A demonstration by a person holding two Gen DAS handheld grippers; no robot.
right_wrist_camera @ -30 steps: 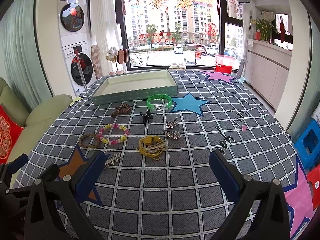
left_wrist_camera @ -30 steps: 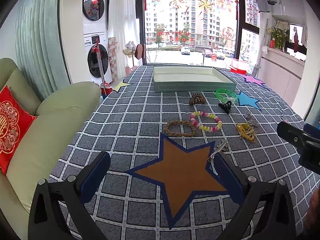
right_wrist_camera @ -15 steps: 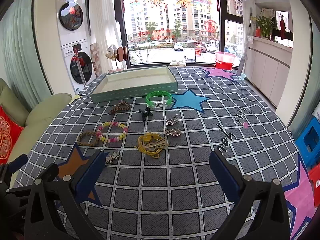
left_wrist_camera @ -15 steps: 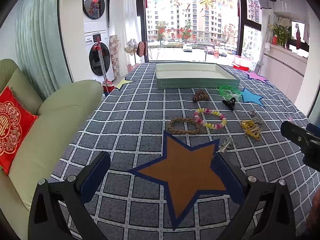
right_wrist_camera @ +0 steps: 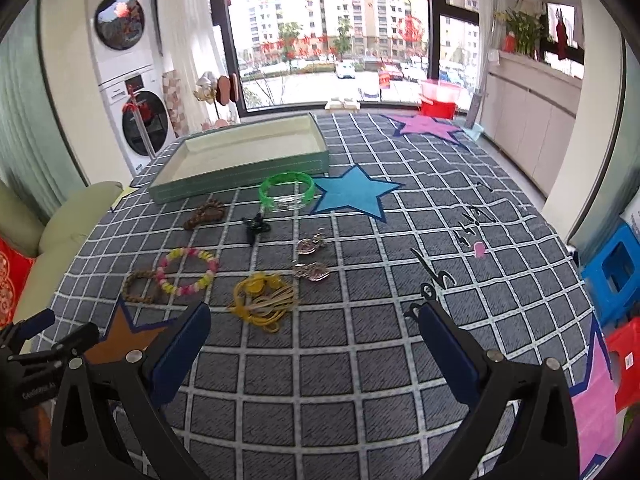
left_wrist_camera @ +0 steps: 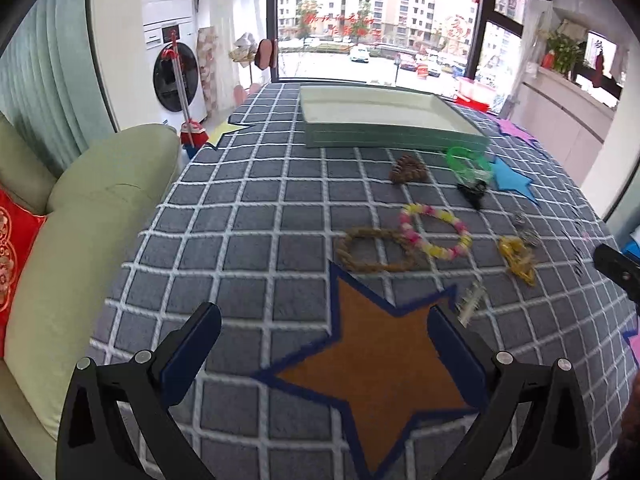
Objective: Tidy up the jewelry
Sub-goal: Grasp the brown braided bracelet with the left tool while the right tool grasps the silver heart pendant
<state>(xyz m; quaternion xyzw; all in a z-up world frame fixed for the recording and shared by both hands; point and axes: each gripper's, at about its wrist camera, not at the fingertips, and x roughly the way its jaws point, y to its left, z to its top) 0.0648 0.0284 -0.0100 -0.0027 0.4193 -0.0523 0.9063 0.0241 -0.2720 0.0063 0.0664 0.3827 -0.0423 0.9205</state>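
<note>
Both claws spread wide and empty above a grey checked cloth covering the tabletop: left claw over a brown star patch, right claw hovering nearer the cloth's middle

One shallow pale-green tray at the far side by the window, nothing visible inside it

In front of the tray, loose on the cloth, counted:
- one green bangle, just short of the tray's front wall and beside a blue star patch
- one brown twisted piece, left of the bangle
- one small black clip, near the bangle
- two silvery earrings, one behind the other, slightly apart
- one pink-and-yellow beaded bracelet, overlapping one brown braided bracelet at its left edge
- one yellow tangle of cord or chain, closest to the right claw
- one small silvery clip at the brown star's right point, blurred in the left wrist view, possibly a hairpin

Star patches seen on the cloth: one brown, one blue, one pink at the far right corner

Off the tabletop: one green sofa with a red cushion to the left, two stacked washing machines by the window, one blue stool to the right
</note>
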